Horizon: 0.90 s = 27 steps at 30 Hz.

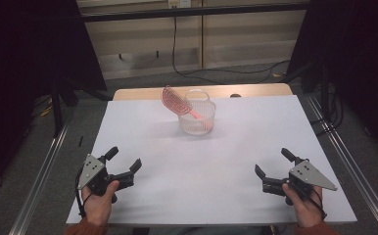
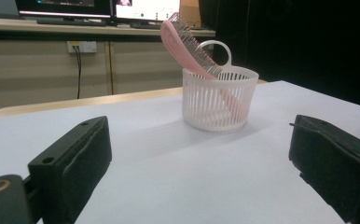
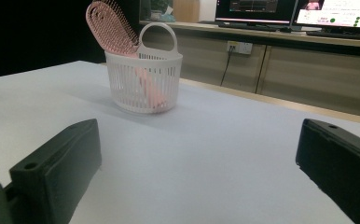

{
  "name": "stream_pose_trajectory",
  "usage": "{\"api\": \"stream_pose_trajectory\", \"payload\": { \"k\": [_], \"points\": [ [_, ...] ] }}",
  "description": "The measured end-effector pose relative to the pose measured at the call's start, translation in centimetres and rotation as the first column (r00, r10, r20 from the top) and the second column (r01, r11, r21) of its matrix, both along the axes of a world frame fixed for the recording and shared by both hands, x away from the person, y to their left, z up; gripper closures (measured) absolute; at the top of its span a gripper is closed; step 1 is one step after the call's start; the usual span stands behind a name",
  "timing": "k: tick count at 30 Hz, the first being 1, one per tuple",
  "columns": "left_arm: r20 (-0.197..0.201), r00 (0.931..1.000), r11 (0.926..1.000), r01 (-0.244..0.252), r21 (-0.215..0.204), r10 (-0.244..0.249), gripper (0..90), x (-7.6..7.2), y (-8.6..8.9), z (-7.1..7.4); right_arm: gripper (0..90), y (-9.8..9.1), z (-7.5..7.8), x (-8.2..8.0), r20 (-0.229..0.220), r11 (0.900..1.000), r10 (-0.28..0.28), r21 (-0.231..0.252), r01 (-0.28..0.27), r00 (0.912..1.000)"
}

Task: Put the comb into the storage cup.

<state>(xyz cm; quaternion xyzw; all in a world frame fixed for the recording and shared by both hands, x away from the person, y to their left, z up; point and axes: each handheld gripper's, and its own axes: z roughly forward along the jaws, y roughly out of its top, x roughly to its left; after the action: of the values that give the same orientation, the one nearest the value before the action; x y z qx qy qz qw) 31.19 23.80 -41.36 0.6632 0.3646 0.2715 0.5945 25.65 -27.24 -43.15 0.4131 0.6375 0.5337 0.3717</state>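
Observation:
A small white slatted basket [image 1: 197, 119] [image 2: 219, 103] [image 3: 143, 86] with a loop handle stands upright on the white table, toward the far middle. A pink hairbrush [image 1: 176, 101] [image 2: 187, 44] [image 3: 110, 26] stands in it handle down, its head leaning out over the left rim. My left gripper [image 1: 125, 160] [image 2: 201, 163] rests near the front left of the table, open, with nothing between its jaws. My right gripper [image 1: 273, 162] [image 3: 201, 163] rests near the front right, also open and holding nothing. Both are well short of the basket.
The white table top [image 1: 236, 161] sits on a wooden table whose edge [image 1: 255, 90] shows at the back. Cables [image 1: 211, 73] run over the floor behind. Metal rails [image 1: 45, 166] flank the table. Monitors [image 3: 336, 14] sit on a far counter.

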Motion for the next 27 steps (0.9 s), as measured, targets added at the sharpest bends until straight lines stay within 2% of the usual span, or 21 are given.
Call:
{"api": "stream_pose_trajectory", "payload": {
  "k": [5,8,9,11,13,17,19,22,25,27],
  "points": [
    [0.023,0.9997,0.9998,-0.012,0.017,0.011,3.9,-0.8,0.1,0.0,0.0,-0.1,0.0,-0.1,-0.002,1.0,-0.004,-0.001,0.004,1.0],
    [0.013,0.9998,0.9993,-0.016,0.034,0.015,3.7,-1.1,0.2,-0.3,0.0,-0.1,0.0,-0.2,0.0,1.0,-0.008,0.001,0.008,1.0],
    [0.013,0.9997,0.9983,-0.019,0.055,0.018,3.7,-1.2,0.3,-0.3,0.0,-0.1,0.0,-0.3,0.0,1.0,-0.008,0.0,0.008,1.0],
    [0.015,0.9994,0.9978,-0.031,0.058,0.03,3.6,-1.3,0.5,-0.5,0.0,-0.1,0.0,-0.3,-0.001,1.0,-0.009,0.002,0.009,1.0],
    [-0.004,0.9994,0.998,-0.035,0.052,0.035,3.6,-1.3,0.8,-0.7,0.0,-0.1,0.0,-0.4,-0.003,1.0,-0.007,-0.007,0.007,1.0],
    [-0.015,0.9988,0.9972,-0.045,0.06,0.046,3.3,-0.9,1.2,-1.0,0.0,-0.1,0.0,-0.5,0.001,1.0,-0.004,-0.006,0.004,1.0],
    [-0.024,0.9968,0.9944,-0.074,0.076,0.076,3.3,-0.5,0.9,-1.1,0.0,-0.1,-0.1,-0.4,-0.001,0.9999,0.0,-0.011,0.0,1.0],
    [-0.014,0.9971,0.9961,-0.074,0.048,0.074,3.4,-0.1,0.8,-0.9,0.0,0.0,-0.2,-0.1,-0.014,0.9997,-0.025,-0.002,0.025,0.9996],
    [-0.009,0.9991,0.9982,-0.042,0.043,0.042,3.4,-0.2,0.7,-0.8,0.0,-0.1,-0.2,0.0,-0.014,0.9994,-0.034,0.008,0.034,0.9993],
    [-0.002,0.9989,0.9978,-0.048,0.047,0.048,3.3,-0.2,0.7,-0.8,0.0,-0.1,-0.2,-0.1,-0.007,0.9993,-0.035,0.011,0.035,0.9994]
  ]
}}
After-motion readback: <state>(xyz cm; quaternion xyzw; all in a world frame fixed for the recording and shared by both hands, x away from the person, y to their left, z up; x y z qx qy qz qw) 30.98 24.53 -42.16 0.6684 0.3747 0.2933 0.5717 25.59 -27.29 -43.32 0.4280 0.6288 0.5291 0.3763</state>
